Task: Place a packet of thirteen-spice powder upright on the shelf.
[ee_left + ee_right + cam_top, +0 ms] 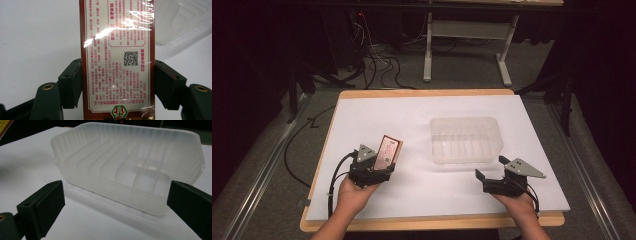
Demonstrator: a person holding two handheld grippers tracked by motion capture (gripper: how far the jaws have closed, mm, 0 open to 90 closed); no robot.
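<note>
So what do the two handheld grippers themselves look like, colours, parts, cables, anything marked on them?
Both are black, blocky units. The left gripper and the right gripper each carry a grey three-cornered plate on top. Black cables trail back from each. Up close, the fingers are dark flat-faced blocks with small screw holes, mounted on arms with brass-coloured fasteners. No markings are readable on them. No sleeves cover the person's forearms.
</note>
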